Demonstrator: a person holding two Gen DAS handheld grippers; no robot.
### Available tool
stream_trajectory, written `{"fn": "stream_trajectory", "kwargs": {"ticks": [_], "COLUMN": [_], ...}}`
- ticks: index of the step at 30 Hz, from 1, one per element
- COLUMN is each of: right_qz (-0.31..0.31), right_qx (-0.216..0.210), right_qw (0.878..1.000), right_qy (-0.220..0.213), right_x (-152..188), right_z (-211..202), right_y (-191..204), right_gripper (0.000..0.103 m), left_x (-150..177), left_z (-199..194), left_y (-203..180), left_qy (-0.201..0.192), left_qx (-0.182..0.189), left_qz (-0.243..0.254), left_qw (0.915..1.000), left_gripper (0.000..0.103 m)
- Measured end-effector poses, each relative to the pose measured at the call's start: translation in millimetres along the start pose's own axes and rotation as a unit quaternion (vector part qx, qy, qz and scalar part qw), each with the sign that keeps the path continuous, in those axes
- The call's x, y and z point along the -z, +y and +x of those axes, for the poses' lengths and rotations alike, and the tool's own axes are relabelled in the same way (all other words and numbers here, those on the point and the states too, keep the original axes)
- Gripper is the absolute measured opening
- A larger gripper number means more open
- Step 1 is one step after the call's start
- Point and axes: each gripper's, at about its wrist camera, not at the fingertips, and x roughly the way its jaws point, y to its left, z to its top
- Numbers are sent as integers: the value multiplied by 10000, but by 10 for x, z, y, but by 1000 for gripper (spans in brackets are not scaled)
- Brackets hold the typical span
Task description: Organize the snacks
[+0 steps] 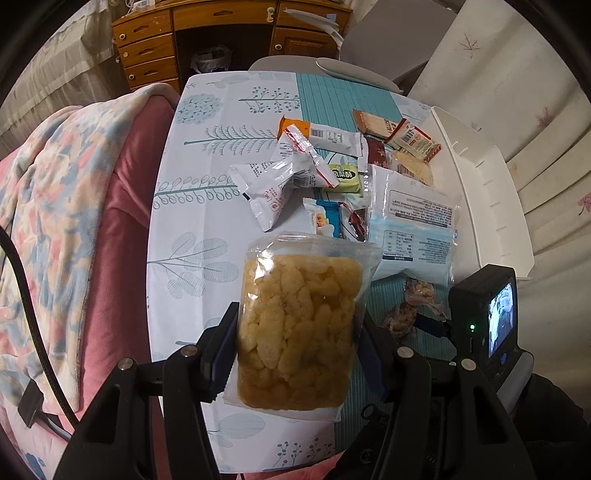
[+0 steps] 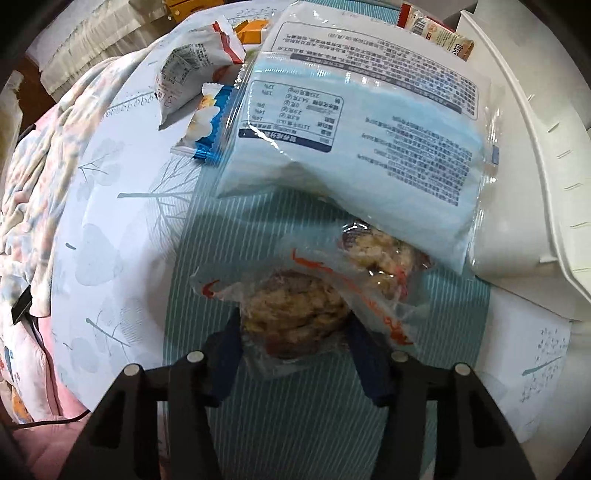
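My left gripper [image 1: 299,343] is shut on a clear bag of yellow puffed snacks [image 1: 299,325], which it holds upright above the tablecloth. My right gripper [image 2: 295,332] points down at the teal stripe of the cloth. Its pads sit against both sides of a round cookie in a clear wrapper [image 2: 295,314]. A second wrapped cookie [image 2: 380,251] lies just beyond, partly under a large light-blue bag [image 2: 369,129]. The same cookies [image 1: 406,314] show in the left wrist view, beside the right gripper's camera body.
A white plastic tray [image 1: 491,199] stands along the table's right side. Several small snack packets [image 1: 295,170] lie piled mid-table. A pink sofa with a flowered blanket [image 1: 74,221] borders the left edge. A wooden desk [image 1: 221,33] stands behind.
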Motion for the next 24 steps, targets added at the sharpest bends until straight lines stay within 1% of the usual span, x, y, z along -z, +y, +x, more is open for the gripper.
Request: {"fn": "stream_trajectory", "kwargs": {"ticks": [2, 5, 10, 12, 18, 22, 24], "right_qz": [35, 43, 239, 283, 413, 456, 470], "right_qx": [-66, -176, -719, -865, -1304, -1384, -1396], "right_qw": [10000, 9997, 9960, 9946, 9899, 9891, 9891], "right_qy": [11, 145, 471, 499, 374, 190, 84], "right_x": [30, 72, 215, 257, 304, 294, 274], "right_z": [-14, -28, -141, -222, -638, -953, -1062], "right_y": [-30, -98, -346, -446, -791, -1096, -1158], "right_gripper": [53, 52, 52, 52, 53, 53, 53], "left_x": [-3, -22, -89, -115, -194, -234, -253], "left_z": [-4, -15, -34, -37, -52, -60, -59], "left_y": [-48, -122, -301, -390, -766, -1083, -1239], "left_qy": [0, -14, -35, -37, -90, -124, -145], "left_qx": [-7, 4, 41, 61, 173, 265, 303], "left_qz": [34, 99, 212, 260, 391, 492, 537], "left_qw": [10000, 10000, 9998, 9996, 9990, 9984, 9980], "left_gripper": [57, 57, 57, 57, 57, 57, 57]}}
